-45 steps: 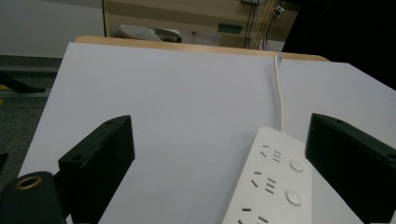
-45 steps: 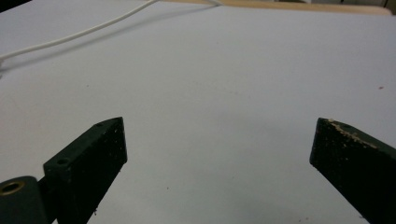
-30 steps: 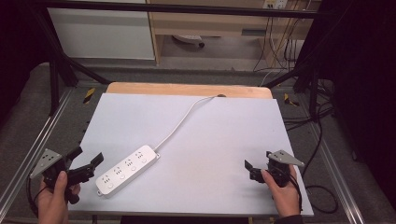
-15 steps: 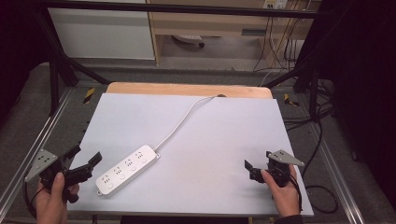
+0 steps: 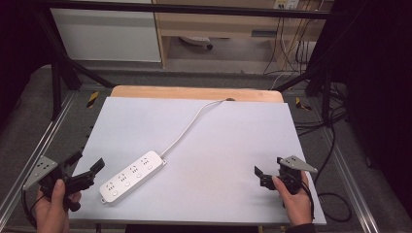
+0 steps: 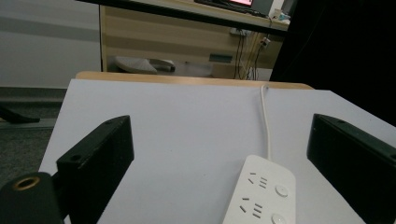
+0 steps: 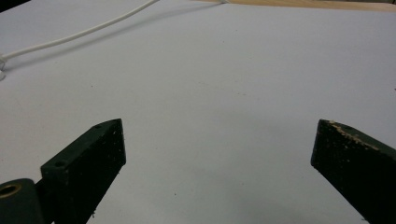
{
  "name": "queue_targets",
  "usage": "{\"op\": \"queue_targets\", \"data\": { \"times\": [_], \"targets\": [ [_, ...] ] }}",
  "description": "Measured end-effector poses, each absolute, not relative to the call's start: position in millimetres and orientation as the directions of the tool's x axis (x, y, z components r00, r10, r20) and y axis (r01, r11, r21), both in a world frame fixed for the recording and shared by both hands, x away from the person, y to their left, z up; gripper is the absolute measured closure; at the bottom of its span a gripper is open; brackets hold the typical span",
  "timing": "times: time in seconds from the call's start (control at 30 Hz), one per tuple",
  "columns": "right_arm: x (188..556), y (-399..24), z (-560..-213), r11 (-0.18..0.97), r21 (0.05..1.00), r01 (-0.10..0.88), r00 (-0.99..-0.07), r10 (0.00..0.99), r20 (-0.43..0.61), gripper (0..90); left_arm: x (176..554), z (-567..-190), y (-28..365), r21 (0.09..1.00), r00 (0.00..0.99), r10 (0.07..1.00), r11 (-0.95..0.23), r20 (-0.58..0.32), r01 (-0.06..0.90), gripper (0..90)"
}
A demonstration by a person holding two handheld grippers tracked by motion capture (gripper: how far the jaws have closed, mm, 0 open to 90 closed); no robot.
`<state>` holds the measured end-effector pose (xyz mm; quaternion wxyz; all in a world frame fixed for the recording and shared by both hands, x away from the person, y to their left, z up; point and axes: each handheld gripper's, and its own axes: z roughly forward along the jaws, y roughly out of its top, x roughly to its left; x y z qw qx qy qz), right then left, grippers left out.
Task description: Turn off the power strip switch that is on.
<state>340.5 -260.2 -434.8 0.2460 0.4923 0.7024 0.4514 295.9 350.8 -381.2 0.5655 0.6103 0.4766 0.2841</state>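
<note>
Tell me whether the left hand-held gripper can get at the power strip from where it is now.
Probably yes. The left hand-held gripper is open and sits just left of the power strip, with bare table between them. In its own view the strip lies ahead between the jaws, nothing blocking.

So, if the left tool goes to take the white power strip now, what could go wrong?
1. The white plastic power strip lies flat near the front edge of the white table; a push from the open left tool could slide it off.
2. Its thin white cable runs to the table's far edge; lifting the strip may pull it tight.
</note>
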Motion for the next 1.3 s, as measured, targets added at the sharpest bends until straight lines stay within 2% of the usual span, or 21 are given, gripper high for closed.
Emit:
{"op": "queue_targets", "data": {
  "times": [1.3],
  "targets": [
    [341, -261, -435, 0.103, 0.874, 0.474, -0.384, 0.918, 0.1, 2.9, 305, -390, 318, 0.948, 0.465, 0.879, -0.052, -0.106, 0.313, 8.7]
  ]
}}
